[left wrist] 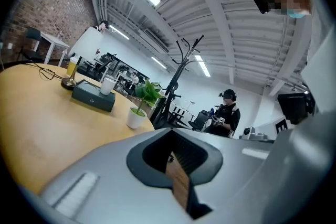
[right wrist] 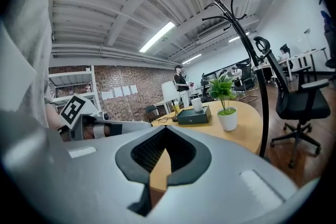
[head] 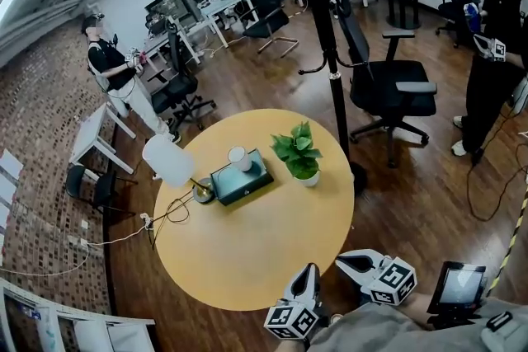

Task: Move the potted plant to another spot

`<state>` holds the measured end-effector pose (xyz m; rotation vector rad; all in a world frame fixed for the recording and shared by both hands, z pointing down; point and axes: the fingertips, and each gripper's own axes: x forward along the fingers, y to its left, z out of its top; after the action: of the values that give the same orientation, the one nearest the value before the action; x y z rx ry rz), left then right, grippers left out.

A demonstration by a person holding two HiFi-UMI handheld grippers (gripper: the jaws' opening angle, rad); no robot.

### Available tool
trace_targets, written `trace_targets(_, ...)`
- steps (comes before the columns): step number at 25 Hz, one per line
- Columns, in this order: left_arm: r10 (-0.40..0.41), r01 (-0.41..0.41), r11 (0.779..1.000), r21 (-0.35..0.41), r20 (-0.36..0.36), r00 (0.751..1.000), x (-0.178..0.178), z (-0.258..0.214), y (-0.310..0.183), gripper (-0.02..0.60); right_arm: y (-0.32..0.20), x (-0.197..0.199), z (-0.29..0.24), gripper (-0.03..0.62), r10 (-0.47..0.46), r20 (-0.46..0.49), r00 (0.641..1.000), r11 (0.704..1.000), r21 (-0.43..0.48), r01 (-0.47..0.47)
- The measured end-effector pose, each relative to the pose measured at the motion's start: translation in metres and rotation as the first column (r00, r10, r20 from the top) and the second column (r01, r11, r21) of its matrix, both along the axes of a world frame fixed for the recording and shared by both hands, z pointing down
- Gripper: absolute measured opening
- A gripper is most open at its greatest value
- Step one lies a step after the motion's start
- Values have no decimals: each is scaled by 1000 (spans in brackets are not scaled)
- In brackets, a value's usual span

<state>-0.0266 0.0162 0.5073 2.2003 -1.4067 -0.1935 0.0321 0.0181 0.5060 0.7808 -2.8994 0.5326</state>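
We hold both tongs low at the 5 o'clock rim of the round desk, and both are pressed together with nothing between them: the left tongs and the right tongs each show their dark pads meeting in their own views, with only bare wood behind. The potted plant, a leafy green sprig in a small white pot, stands upright on the desk at about 1 o'clock from its middle, well apart from both tongs and touched by neither. Just beside it, toward 11 o'clock, lies a dark green box with a white cup standing on its top. At the desk's 10 o'clock edge stands a lamp with a white shade, and a cord runs from its base off the rim. A black coat stand rises from the floor just past the desk at 2 o'clock, with a black office chair behind it. One person stands by the brick wall at 10 o'clock and another person stands at 2 o'clock, each well apart from the desk.
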Motion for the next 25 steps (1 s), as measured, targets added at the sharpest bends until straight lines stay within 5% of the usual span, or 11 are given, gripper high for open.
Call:
trace_targets(14,-119,121,993,-16,102,988,9,31,-154,2,-164,25,28,1,-56,-24,998,998,-3,56)
trace_targets(25,-86,94,994,-62,124,989,-6,66,-211,0,-219,12,62,1,-36,-87,996,998,-48,32)
